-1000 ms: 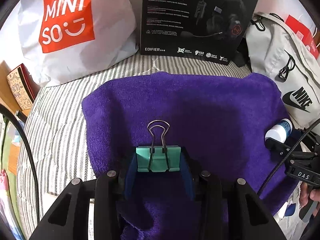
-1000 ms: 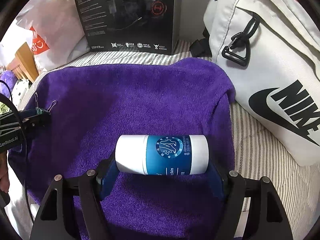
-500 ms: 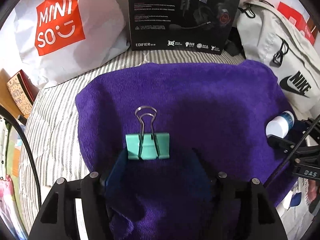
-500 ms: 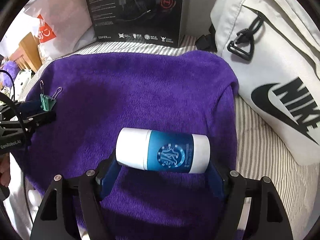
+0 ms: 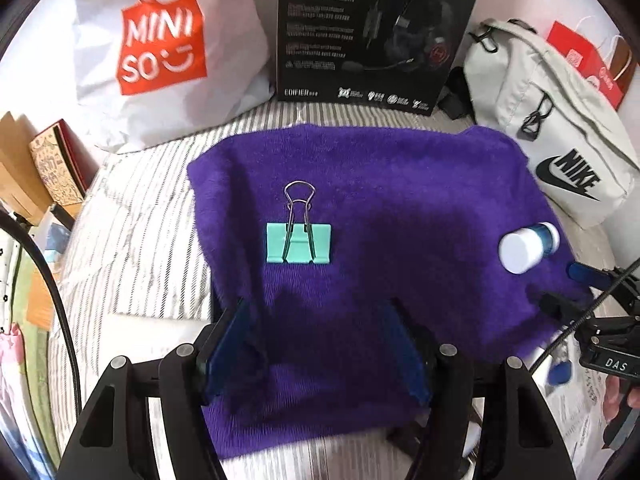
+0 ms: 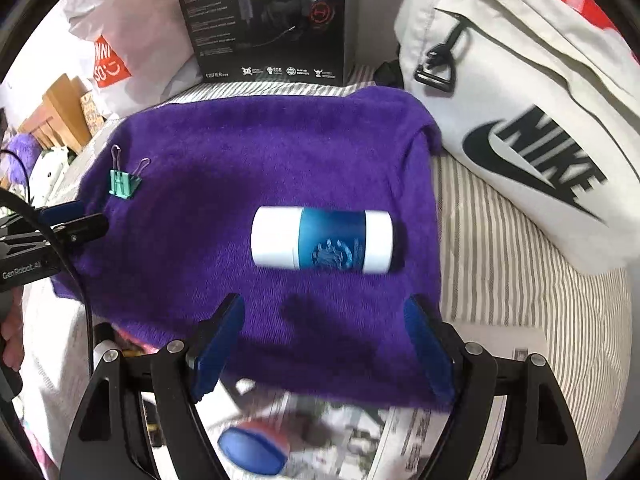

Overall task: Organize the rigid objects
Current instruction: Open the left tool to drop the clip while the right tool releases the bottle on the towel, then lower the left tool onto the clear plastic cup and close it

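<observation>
My left tongs (image 5: 316, 344) stand apart with nothing between their blue pads, only the purple fleece towel (image 5: 392, 184) showing in the gap. The mint-green metal binder clip (image 5: 298, 242) with its silver wire handles lies flat on that towel, just ahead of the left tongs' tips and apart from them, its handles pointing away from me toward the black headset box (image 5: 376, 28). From the right wrist view the same clip (image 6: 125, 183) sits near the towel's left edge, just past the tips of the left tongs (image 6: 76, 222) that reach in from the side.

Further right on the towel (image 6: 280, 148) lies the white-and-blue cylindrical plastic bottle (image 6: 322, 243), on its side, its long axis running across my view. My right tongs (image 6: 326, 344) are also apart and empty; the bottle rests ahead of their tips, clear of both pads and roughly centred on the gap. In the left wrist view the bottle (image 5: 527, 249) shows end-on near the towel's right edge, just beyond the right tongs (image 5: 568, 286).

The towel is spread on a grey-and-white striped bed sheet (image 6: 500, 248). Behind it stand a white plastic shopping bag with an orange logo (image 5: 160, 48), the box, and a pale grey fabric waist bag (image 6: 520, 120) at the right.
</observation>
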Available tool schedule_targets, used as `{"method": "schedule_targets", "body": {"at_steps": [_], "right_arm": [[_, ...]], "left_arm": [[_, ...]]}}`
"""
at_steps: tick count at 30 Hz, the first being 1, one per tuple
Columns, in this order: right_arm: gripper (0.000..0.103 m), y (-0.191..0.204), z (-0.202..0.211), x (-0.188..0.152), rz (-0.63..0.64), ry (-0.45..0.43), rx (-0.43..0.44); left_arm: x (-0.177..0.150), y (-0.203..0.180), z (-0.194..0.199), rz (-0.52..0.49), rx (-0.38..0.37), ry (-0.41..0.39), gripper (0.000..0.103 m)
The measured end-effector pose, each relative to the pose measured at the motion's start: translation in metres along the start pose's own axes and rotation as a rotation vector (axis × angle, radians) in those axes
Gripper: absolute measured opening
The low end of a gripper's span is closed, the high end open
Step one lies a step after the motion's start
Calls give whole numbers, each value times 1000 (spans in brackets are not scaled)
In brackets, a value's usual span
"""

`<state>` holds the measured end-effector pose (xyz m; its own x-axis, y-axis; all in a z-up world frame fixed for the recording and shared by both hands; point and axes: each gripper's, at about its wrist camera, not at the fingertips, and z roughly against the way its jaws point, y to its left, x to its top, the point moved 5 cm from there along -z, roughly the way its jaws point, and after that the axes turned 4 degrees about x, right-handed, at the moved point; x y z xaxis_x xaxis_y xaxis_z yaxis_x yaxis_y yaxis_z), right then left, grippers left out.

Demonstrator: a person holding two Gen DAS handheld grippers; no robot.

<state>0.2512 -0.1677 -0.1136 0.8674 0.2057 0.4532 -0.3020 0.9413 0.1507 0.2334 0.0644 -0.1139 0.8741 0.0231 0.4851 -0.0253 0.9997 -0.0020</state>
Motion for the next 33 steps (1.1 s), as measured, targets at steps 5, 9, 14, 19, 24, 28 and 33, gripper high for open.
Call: {"method": "schedule_targets", "body": {"at_steps": [5,9,14,19,24,28,33], "right_arm": [[81,0,23,-16,-19,-30,7],[81,-2,44,-31,-46,-49,3],[81,-10,70,-57,-86,-74,-7],[81,-18,99,-89,-151,-104,10],[81,-20,110,-111,-187,-106,28],[81,-22,113,-122,-204,-101,39],[81,-23,111,-128,-217,-84,43]], "left_arm": [[-19,-9,32,-7,-43,-35,67],[-43,-20,56,-14,-84,-53,67],[-76,-38,71,-67,-110,-68,67],[-106,-52,67,-127,-118,-44,67],[-121,-59,56,-168,-108,-24,64],[-127,-65,48,-216,-85,-17,58],[-130,-70,40,-254,-107,0,37]]}}
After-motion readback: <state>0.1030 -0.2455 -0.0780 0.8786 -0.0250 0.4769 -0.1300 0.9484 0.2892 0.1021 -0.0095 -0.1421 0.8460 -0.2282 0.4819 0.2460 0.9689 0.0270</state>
